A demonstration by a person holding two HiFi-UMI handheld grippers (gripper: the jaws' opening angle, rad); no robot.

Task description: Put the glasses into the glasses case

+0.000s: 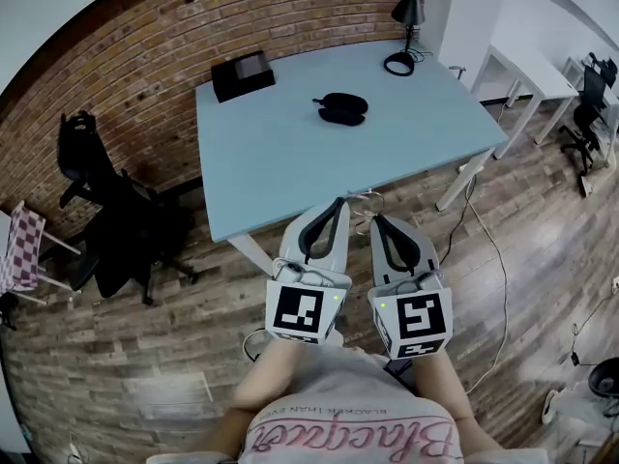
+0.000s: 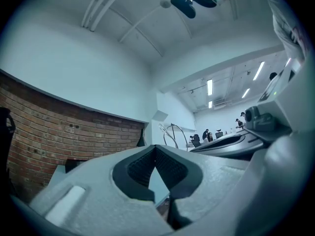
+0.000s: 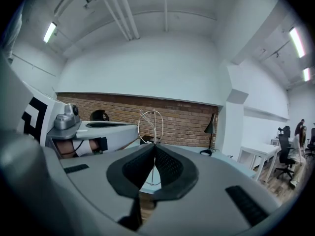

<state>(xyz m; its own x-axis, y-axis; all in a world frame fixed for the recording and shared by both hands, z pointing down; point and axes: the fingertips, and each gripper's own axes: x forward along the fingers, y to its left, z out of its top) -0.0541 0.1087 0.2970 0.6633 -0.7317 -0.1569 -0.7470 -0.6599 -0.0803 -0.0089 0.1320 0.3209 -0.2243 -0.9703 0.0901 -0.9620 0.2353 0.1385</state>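
Progress: nothing begun, we judge; every step remains.
Left gripper (image 1: 338, 203): jaws closed together, empty.
Right gripper (image 1: 378, 218): jaws closed together, empty.
Glasses case (image 1: 342, 108): on blue table (image 1: 271, 162), well apart from our grippers; glasses indistinct.

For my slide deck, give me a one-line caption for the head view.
Left gripper and right gripper, shut and empty, held short of the blue table bearing a glasses case.

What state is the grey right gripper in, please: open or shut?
Shut: the grey right gripper has its black-padded jaws touching at their tips, with nothing held between them.
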